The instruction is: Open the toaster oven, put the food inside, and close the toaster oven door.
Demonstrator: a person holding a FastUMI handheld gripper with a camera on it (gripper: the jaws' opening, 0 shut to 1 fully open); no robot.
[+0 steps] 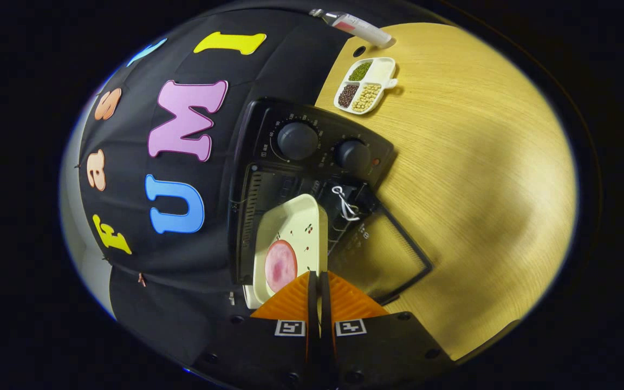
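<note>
I had the fingers (pixel 316 292) pressed together on the near edge of the plate (pixel 290 238), so the plate stuck out straight ahead of them, carried edge-on in the tilted view. The slice of food (pixel 280 265) sat on the plate just beyond the fingertips, nearer my end than the far end.

The plate's long axis ran directly away from the fingers, and its far end pointed into the mouth of the toaster oven (pixel 268 216). That far end looked already past the opening, with the rack bars showing beside it, while the near part with the food was outside, over the hinge line. I could not tell whether the plate's underside touched the rack yet.

The glass door (pixel 393 254) lay folded down, open and flat toward the desk (pixel 480 179), just to one side of the fingers, with a white cord loop (pixel 344 203) at the oven's edge beside the plate. The two knobs (pixel 323 146) sat beyond the opening.

I judged the coming move to be a straight push along the plate's own long axis, deeper into the cavity, keeping clear of the door.
</note>
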